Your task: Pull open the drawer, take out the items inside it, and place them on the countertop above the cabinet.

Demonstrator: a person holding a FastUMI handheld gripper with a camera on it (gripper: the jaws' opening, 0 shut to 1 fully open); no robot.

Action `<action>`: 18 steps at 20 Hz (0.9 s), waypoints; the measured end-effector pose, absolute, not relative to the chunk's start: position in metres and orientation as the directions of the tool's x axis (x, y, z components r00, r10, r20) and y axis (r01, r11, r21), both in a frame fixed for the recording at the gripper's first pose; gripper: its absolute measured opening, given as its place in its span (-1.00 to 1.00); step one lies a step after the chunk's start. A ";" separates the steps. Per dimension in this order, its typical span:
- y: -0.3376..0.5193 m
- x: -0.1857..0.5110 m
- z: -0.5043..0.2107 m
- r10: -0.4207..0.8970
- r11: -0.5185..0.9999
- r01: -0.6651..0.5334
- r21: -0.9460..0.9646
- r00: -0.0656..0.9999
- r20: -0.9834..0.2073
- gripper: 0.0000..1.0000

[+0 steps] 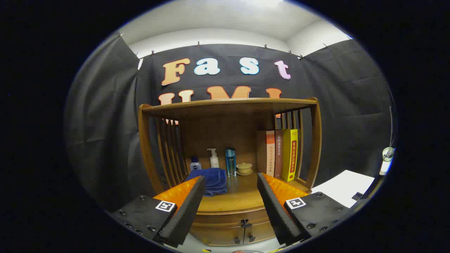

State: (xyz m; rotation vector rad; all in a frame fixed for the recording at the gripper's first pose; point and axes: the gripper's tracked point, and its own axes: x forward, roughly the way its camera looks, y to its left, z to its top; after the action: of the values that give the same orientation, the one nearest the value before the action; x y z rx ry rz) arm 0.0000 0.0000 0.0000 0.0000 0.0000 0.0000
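Status: task not started. Drawer (pixel 232 219) is closed, w/ knob (pixel 245 222) just below and between the fingers. Tool (pixel 230 182) is spread apart, empty. Worktop (pixel 242 196) holds cloth (pixel 212 181) and bottles; drawer contents hidden.

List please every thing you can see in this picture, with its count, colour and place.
cabinet: one, brown wood, slatted sides, ahead of the fingers
drawer: one, brown, closed, dark knob, below the countertop
countertop: one, brown, above the drawer
cloth: one, blue, folded, on the countertop beside the left finger
small bottle: one, white with a blue cap, behind the cloth
pump bottle: one, white, beside the small bottle
tall bottle: one, blue, mid countertop
cup: one, tan, lidded, on a saucer
books: three, orange, brown, yellow, upright at the right
gripper: one, open, holding nothing, before the drawer
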 end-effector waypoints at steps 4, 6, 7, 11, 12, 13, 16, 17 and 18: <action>-0.006 -0.001 0.004 -0.004 1.000 0.004 0.020 1.000 0.006 0.96; -0.006 -0.003 0.007 -0.002 1.000 0.002 0.020 1.000 0.009 0.96; -0.006 -0.003 0.007 0.000 1.000 0.000 0.022 1.000 0.008 0.96; -0.004 -0.005 0.010 0.019 1.000 -0.019 0.018 1.000 0.021 0.96; -0.002 -0.005 0.012 0.028 0.999 -0.028 0.015 0.999 0.026 0.96; 0.001 -0.005 0.014 0.041 0.999 -0.041 0.011 0.999 0.036 0.96; 0.006 -0.007 0.022 0.076 0.997 -0.075 -0.011 0.995 0.068 0.96; 0.006 -0.007 0.023 0.083 0.996 -0.081 -0.020 0.994 0.076 0.96; 0.006 -0.007 0.023 0.086 0.996 -0.084 -0.030 0.993 0.083 0.97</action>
State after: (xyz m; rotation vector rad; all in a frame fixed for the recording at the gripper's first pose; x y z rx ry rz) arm -0.0070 0.0062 0.0233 -0.0263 -0.0840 0.0851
